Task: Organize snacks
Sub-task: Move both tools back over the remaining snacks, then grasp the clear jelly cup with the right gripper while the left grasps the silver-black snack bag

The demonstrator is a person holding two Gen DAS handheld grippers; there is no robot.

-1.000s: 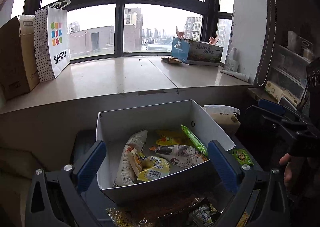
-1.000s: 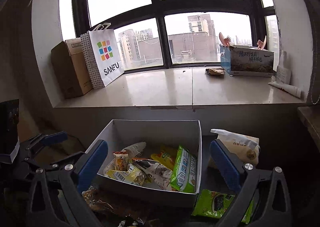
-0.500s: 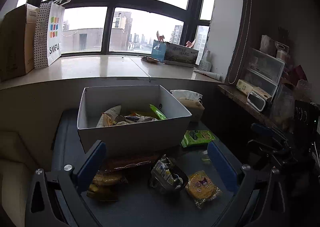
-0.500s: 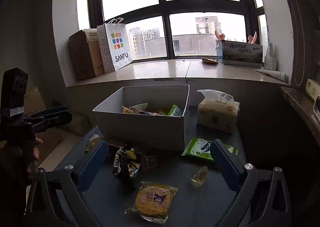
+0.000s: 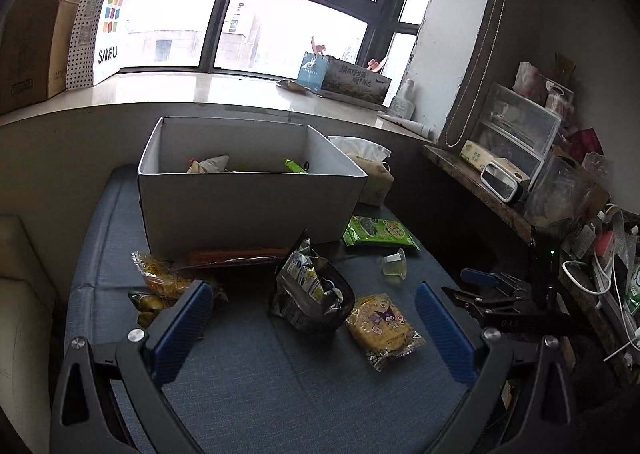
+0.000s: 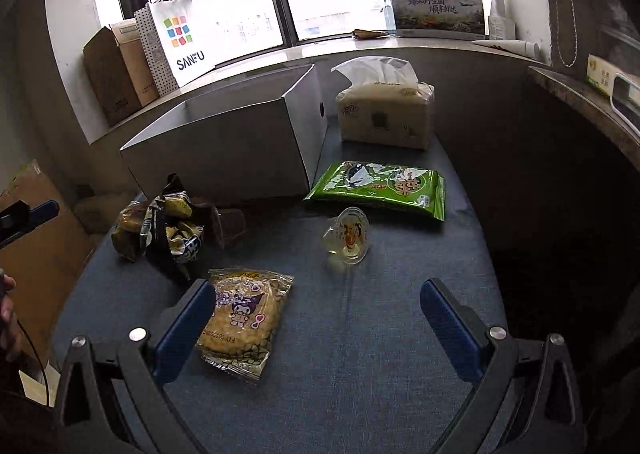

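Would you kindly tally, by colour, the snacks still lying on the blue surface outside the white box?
Green packet: 1
Clear jelly cup: 1
Yellow cartoon biscuit packet: 1
Black crumpled bag: 1
Brown flat packet: 1
Yellow-orange packets: 2, partly hidden by the finger
Total: 7

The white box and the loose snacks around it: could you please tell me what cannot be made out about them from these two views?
- White box contents: in the left wrist view the front wall hides all but a few packet tips; in the right wrist view only the outside shows.
- Brown packet: against the box in shadow, label unreadable.
- Yellow packets: partly behind the left gripper finger.
- Jelly cup print: too small to read.
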